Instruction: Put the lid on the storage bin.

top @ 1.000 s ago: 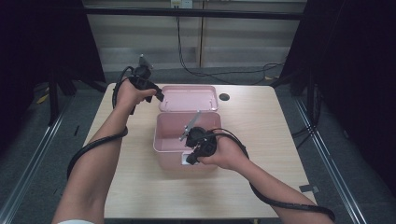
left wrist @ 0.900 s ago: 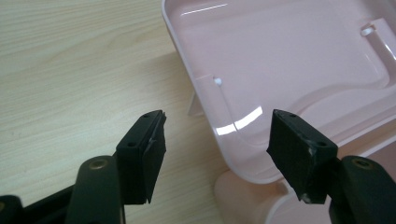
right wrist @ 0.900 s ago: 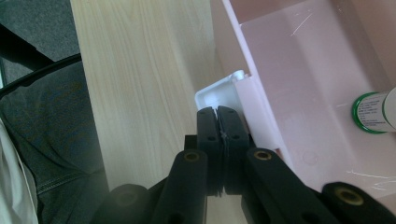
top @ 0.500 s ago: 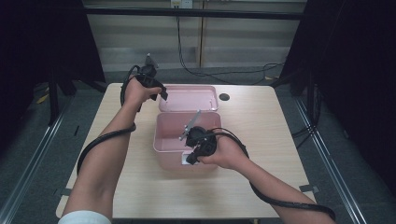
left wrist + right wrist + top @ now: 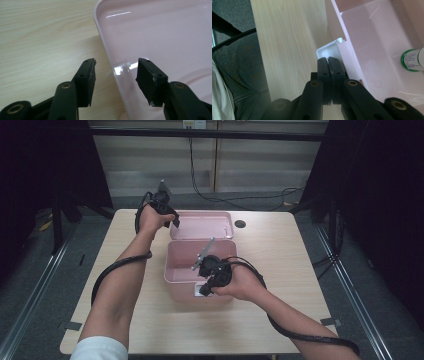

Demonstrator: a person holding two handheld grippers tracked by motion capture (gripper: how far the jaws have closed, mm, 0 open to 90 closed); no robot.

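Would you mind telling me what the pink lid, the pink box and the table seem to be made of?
Lid: likely glossy moulded plastic, judging by sharp light glints and the rounded rim. Box: apparently the same pink plastic, smooth walls with faint scratches. Table: pale wood grain, matte, possibly laminate rather than solid wood.

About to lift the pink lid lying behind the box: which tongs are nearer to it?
Left. The left tongs straddle the pink lid's rim, jaws closing. The right tongs are shut at the box's near wall by its white latch.

left gripper point(image 5: 116, 72) | jaws closing, astride pink lid point(image 5: 160, 37) rim, not touching | wooden table point(image 5: 42, 37) beneath
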